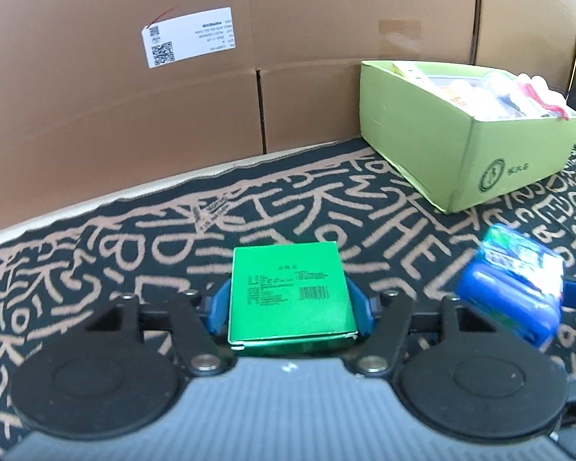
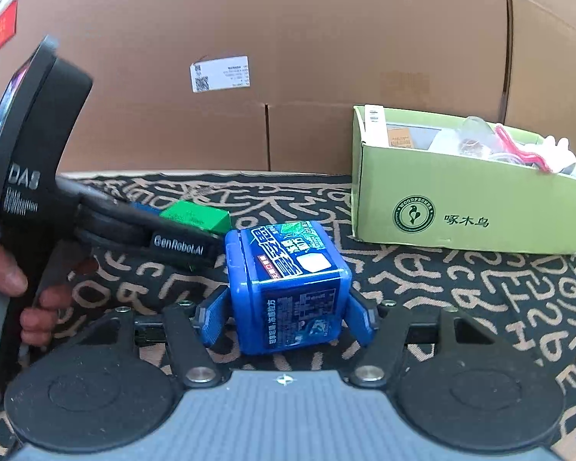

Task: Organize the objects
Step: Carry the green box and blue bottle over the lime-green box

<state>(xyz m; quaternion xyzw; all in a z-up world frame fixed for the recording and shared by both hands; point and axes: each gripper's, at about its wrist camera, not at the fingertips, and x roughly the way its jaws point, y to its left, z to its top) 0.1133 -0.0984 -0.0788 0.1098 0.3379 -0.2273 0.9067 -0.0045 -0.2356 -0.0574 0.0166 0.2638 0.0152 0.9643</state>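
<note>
Item one, far left: I am holding my left gripper (image 1: 292, 299) around a flat green cardboard box (image 1: 292, 292) with a barcode panel on top. Its blue pads are sitting against both sides of the box, so I am judging it pinched, though the box itself is hiding the contact faces and I cannot be fully sure. The right wrist view is showing the person's hand (image 2: 7, 280) wrapping the handle of that tool, with the green box poking out ahead of its fingers.

Item two, centre: I am holding my right gripper (image 2: 288, 315) on a blue plastic cube-shaped container (image 2: 288, 280) with a printed label; the blue pads are pressing on its two side walls. Whether it is resting on or lifted off the black cloth with tan lettering (image 1: 134, 238) I cannot tell.

Item three, right: a pale green open-topped cardboard box with a woodpecker logo (image 2: 480, 207) is standing on the cloth against the brown cardboard wall (image 1: 288, 38), well apart from both held things. It is already holding several small packets and a pink-handled item.

Status: part of the sorting is looking done. Two pieces are remaining in hand, and both are probably heading for the pale green box.
</note>
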